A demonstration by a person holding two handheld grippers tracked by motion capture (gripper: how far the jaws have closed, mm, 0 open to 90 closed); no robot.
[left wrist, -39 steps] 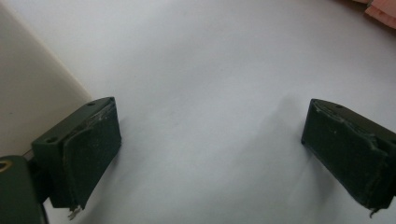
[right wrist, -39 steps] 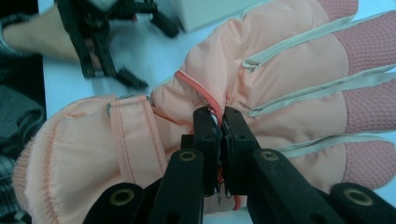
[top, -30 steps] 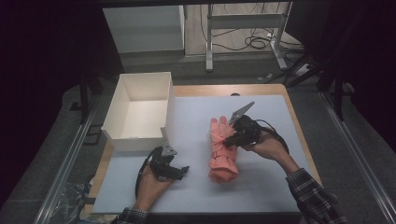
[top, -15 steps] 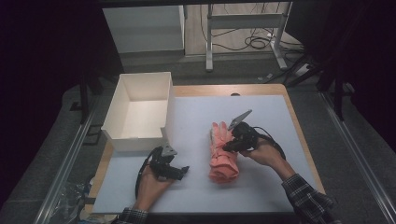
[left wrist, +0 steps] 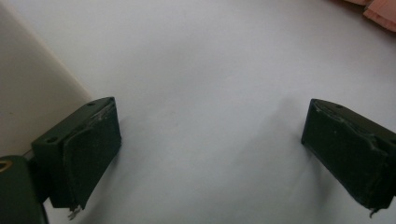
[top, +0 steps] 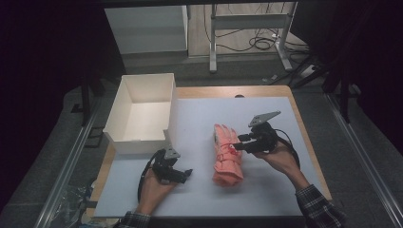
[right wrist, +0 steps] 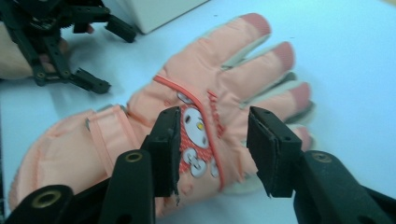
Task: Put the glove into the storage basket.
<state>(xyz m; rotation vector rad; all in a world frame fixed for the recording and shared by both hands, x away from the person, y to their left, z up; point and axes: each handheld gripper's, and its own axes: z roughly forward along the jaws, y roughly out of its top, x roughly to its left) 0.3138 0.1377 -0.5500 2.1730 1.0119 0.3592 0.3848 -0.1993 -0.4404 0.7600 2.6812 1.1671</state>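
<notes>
right gripper (top: 239, 142): moved from the glove's finger end down to its middle
glove (top: 227, 154): shifted slightly toward the person

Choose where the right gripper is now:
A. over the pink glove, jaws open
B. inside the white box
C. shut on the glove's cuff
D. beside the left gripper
A: the right gripper has its jaws apart over the pink glove, at its printed patch.
</notes>
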